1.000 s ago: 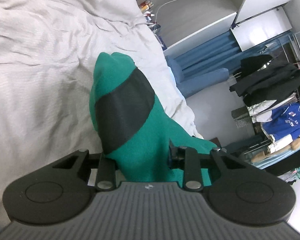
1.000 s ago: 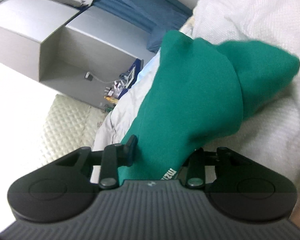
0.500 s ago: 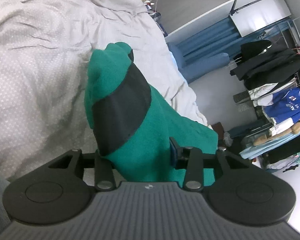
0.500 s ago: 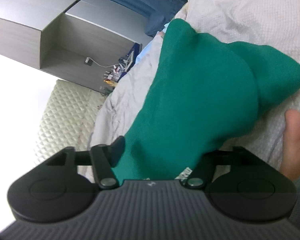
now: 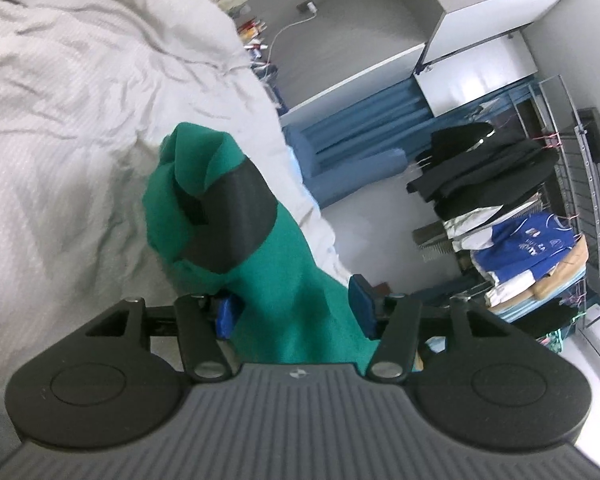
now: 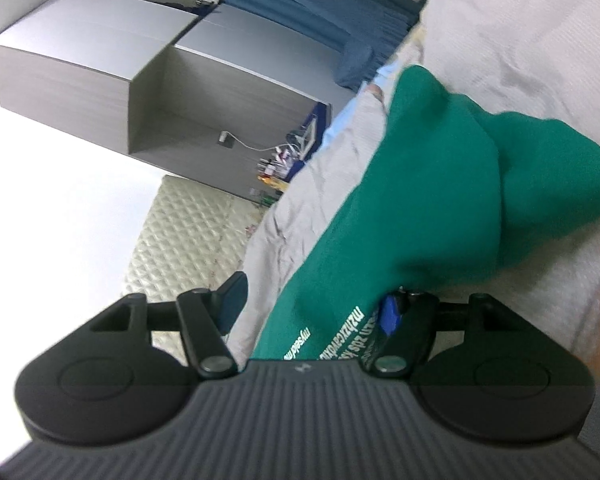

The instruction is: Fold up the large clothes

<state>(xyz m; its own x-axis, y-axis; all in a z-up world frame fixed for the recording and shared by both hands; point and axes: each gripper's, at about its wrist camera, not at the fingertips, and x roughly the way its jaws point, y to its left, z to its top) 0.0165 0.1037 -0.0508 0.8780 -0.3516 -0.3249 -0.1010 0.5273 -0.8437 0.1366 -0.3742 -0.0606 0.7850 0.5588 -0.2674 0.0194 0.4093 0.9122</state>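
green garment (image 5: pixel 296 280): soft matt cloth | bedspread (image 5: pixel 80 120): crinkled textured cloth | cabinet (image 6: pixel 100 60): smooth matt

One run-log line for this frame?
phase: releasing | left gripper: open, green garment between jaws | right gripper: open, garment between jaws | surface: white bedding

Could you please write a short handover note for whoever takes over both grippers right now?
Left gripper: open, fingers apart on either side of the green garment, which passes between them; not clamped.
Right gripper: open too, green garment between its fingers, printed white lettering near the right finger.
Garment: bunched on the grey-white bedding, with a black band across the lump in the left view.
Done: garment is on the bed, gathered, not neatly folded.
Left: re-grip the edges, spread it flat, make the folds. The clothes rack beside the bed is not involved.
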